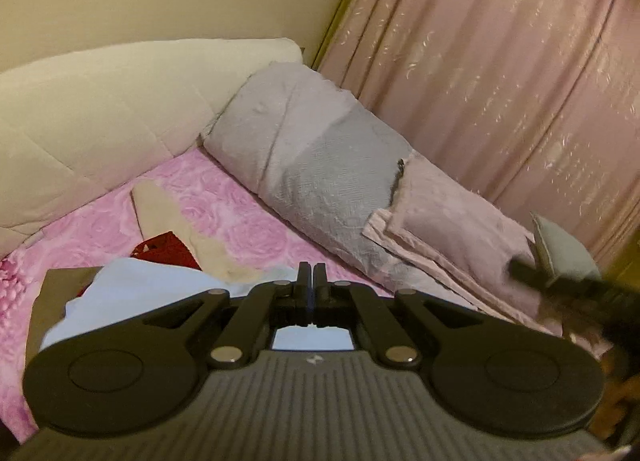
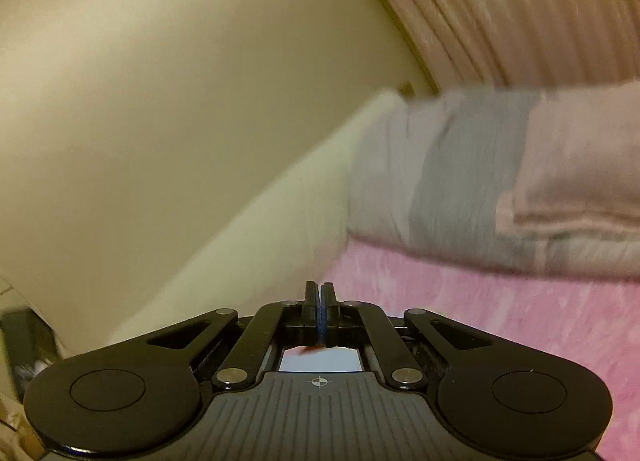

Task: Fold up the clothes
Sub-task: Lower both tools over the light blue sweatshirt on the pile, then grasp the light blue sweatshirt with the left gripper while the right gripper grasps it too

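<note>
Left gripper (image 1: 308, 275): jaws clenched on soft pale-blue cloth (image 1: 132, 293).
Right gripper (image 2: 320, 293): jaws pinched a thin blue fabric edge.
Bedspread (image 1: 248, 229): pink, rose-textured.
Right view: blurred.

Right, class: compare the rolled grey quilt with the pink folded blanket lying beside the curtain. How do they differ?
The grey quilt is a fat, rounded roll; the pink folded blanket is flatter, with layered edges showing. The grey quilt is two-toned, pale then darker grey; the pink folded blanket is one dusty pink. The grey quilt rests on the pink floral bedsheet; the blanket lies partly on the quilt. Both lie along the curtain side.
</note>
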`<state>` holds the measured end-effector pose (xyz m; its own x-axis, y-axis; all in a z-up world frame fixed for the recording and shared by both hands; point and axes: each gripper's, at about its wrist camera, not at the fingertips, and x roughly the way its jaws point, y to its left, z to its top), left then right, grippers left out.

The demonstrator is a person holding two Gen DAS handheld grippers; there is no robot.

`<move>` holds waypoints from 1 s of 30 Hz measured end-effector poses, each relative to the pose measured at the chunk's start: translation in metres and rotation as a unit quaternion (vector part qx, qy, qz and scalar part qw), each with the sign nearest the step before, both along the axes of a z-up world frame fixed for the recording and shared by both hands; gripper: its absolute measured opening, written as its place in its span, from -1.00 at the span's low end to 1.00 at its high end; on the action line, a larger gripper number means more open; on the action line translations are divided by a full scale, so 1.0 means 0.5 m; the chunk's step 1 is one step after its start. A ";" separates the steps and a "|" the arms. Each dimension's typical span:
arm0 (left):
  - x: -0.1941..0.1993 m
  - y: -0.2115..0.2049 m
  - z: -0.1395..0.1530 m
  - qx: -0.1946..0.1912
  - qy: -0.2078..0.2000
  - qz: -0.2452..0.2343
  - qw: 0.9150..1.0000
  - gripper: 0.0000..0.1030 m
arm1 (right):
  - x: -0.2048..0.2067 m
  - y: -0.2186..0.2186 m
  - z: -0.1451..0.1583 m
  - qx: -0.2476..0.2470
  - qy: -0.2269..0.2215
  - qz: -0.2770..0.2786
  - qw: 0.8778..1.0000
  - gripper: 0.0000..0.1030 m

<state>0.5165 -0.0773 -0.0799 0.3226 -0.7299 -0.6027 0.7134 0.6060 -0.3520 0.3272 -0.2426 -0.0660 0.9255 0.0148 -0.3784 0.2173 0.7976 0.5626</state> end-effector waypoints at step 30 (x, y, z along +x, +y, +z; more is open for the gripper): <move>0.276 0.181 -0.373 0.195 0.061 0.093 0.974 0.21 | 0.167 0.041 -0.474 0.088 0.296 -0.009 0.951 0.70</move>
<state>0.6545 0.0131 -0.2666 0.3367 -0.3726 -0.8648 0.5456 0.8257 -0.1433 0.4107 -0.2222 -0.3029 0.5510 0.1129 -0.8268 0.5501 0.6959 0.4616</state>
